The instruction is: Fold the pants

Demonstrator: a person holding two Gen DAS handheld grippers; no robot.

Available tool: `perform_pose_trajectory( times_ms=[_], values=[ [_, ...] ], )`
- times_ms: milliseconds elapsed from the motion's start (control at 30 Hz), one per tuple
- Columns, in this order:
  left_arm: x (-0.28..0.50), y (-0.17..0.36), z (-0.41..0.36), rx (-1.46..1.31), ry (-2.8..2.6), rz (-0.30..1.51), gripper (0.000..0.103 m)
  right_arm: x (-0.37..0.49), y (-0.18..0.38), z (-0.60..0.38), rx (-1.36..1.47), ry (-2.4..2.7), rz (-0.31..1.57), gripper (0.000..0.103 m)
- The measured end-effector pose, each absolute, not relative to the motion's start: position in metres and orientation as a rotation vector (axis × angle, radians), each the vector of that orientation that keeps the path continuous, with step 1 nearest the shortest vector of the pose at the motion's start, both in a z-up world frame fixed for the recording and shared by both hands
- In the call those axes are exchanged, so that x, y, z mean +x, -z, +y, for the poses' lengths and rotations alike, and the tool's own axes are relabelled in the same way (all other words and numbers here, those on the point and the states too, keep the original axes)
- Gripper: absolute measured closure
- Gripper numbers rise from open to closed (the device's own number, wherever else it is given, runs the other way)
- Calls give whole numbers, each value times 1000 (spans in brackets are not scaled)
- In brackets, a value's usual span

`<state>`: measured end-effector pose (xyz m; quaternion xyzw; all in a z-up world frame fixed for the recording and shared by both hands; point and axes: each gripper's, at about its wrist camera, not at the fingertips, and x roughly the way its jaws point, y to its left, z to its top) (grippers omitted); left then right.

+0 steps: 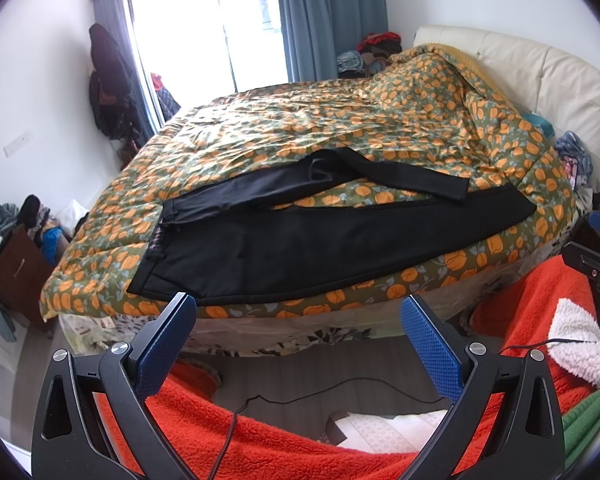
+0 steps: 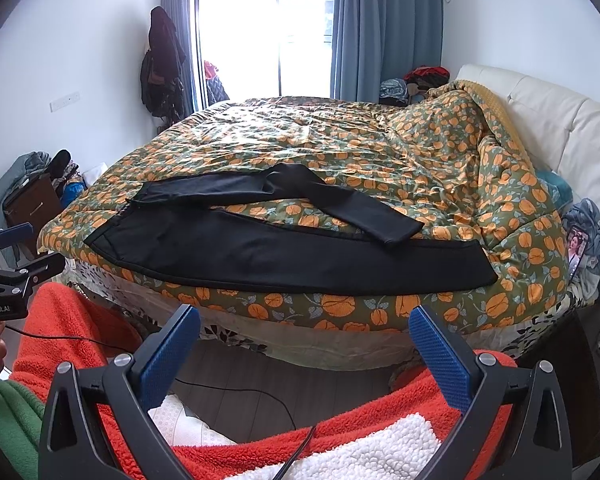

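Left wrist view: we see the black fabric pants (image 1: 300,248) spread across the near edge of the bed, on the olive quilt w/ orange fruit print (image 1: 300,136). Waistband sits at the left, cuffs to the right. The near leg lies flat & straight along the bed edge; the far leg is kinked partway and angles back toward the near one, its cuff resting just at the near leg's far edge, so the legs aren't stacked yet. We judge no fold has been made.

The left gripper (image 1: 298,316) hangs back from the bed, blue pads spread wide, nothing between them. Right wrist view shows the same for the right gripper (image 2: 304,328) — pads wide apart, empty, short of the mattress. Both seem held back so the whole garment stays in sight before we commit to grab points.

Pants laid lengthwise near the edge probably so both tools can reach w/o leaning over. Likely next: left tool to the waistband, right to the far cuff, bring that leg onto the near one. Thin cloth on a puffy quilt — pads may pinch the quilt too.
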<state>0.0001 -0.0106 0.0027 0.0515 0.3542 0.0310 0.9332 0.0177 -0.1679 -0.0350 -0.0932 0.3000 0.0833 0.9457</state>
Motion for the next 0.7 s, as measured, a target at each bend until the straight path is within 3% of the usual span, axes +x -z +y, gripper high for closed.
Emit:
perform_pose_trajectory(
  times_ms=[700],
  values=[
    [0,-3,-11,105,-64,725,1,19,37,-169,-187,-170,616,0]
  ],
)
